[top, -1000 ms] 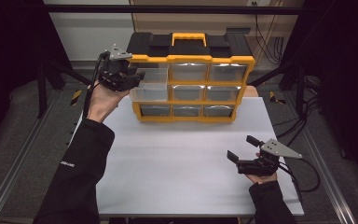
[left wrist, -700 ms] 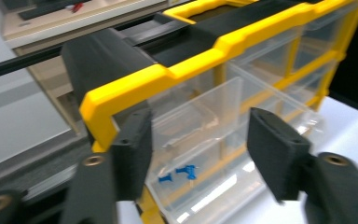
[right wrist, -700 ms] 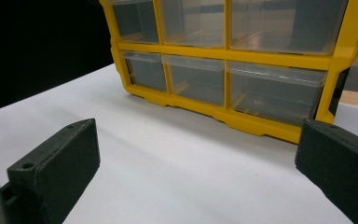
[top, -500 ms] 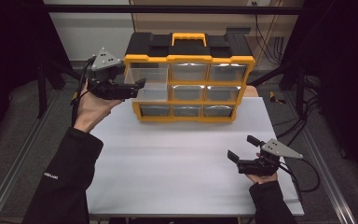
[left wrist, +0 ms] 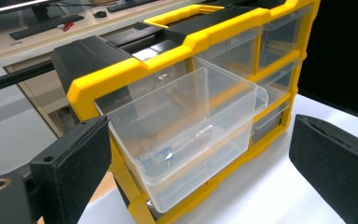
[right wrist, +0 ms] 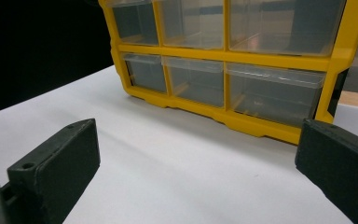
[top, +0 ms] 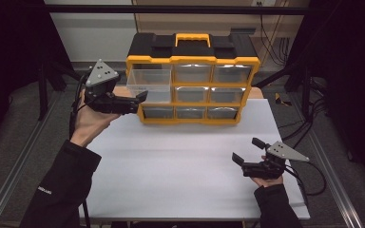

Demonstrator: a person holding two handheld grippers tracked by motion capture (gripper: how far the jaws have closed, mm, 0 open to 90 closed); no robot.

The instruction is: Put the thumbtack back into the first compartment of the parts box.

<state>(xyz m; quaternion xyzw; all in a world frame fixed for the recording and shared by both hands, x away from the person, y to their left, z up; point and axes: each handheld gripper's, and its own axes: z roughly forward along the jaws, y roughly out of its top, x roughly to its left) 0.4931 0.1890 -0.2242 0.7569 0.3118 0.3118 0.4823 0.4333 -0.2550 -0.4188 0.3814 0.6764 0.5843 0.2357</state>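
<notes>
Since my left gripper (top: 141, 100) has just been opening, nothing sits between its spread jaws.
Risk: I may knock the pulled-out drawer (left wrist: 186, 135), because it hangs beside the jaws.
Drawer: clear plastic, top-left slot of the organizer (top: 193, 61), nearly empty.
Right gripper (top: 248, 151): spread, idle on the table (top: 171, 166).

We see the white tabletop (top: 180, 161) evenly lit from above, bright against dark surroundings. The organizer (top: 192, 80) casts a soft shadow at its base; its clear drawers (left wrist: 186, 135) carry mild reflections. In both gripper views the near black jaws appear soft and slightly blurred, while the high view is somewhat grainy.
</notes>
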